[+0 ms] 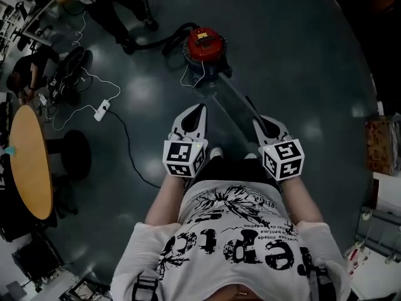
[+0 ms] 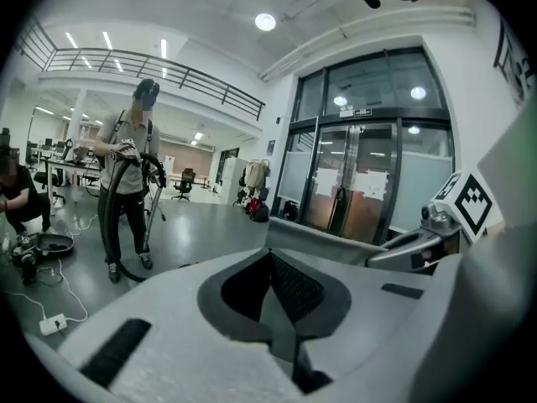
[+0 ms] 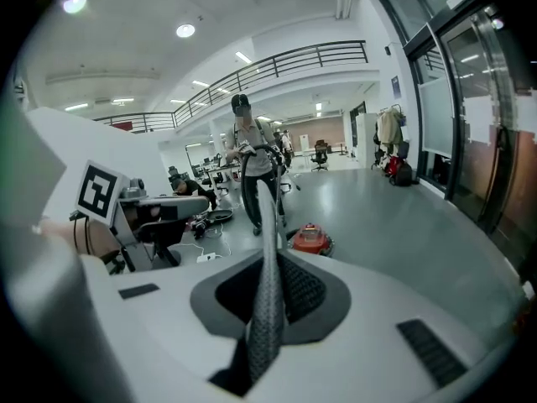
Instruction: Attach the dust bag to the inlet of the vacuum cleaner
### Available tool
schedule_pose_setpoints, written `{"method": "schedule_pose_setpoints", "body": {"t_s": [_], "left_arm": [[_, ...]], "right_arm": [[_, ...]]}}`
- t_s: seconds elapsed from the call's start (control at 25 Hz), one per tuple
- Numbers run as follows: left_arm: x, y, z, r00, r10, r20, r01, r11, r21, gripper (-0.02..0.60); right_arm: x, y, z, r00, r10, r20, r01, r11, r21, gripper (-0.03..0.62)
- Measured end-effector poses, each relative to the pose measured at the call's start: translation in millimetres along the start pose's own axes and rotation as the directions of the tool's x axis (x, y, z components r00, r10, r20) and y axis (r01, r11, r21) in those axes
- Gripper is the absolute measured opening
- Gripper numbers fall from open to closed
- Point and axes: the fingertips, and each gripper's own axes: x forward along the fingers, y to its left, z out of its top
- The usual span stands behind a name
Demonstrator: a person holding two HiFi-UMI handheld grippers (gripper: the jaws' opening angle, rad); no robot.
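The red vacuum cleaner [image 1: 205, 44] stands on the grey floor ahead of me, with a black hose leading off to its left; in the right gripper view the vacuum cleaner [image 3: 310, 240] is small and still some way off. The grey dust bag [image 1: 235, 102] hangs as a long flat strip forward from my right gripper [image 1: 257, 121]. The right gripper view has the bag's woven edge [image 3: 268, 292] pinched between the shut jaws of the right gripper [image 3: 273, 254]. My left gripper [image 1: 199, 107] is shut and empty, beside the bag [image 2: 327, 243]; the left gripper [image 2: 270, 254] has nothing between its jaws.
A person holding a hose [image 3: 247, 166] stands beyond the vacuum. Another person [image 1: 25, 74] crouches at far left by cables and a power strip [image 1: 101, 110]. A round wooden table [image 1: 28, 162] is at left, a cardboard box [image 1: 382, 146] at right, and glass doors [image 2: 369, 158] lie ahead in the left gripper view.
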Motion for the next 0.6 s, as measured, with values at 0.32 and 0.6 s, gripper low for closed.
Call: {"method": "schedule_pose_setpoints", "body": {"t_s": [0.32,0.6], "left_arm": [[75.3,31.8,-24.0,0.989,0.119,-0.085,-0.127,0.988,-0.091,0.003],[148.0,52.0,-1.4,0.958,0.271,-0.094,-0.276,0.960,-0.042,0.003]], "right_arm": [[77.3,-64.5,18.0,0.990,0.114,-0.079,-0.118,0.992,-0.050,0.026],[143.0,-129.6,42.7,0.942,0.286,-0.175,-0.312,0.940,-0.141,0.026]]}}
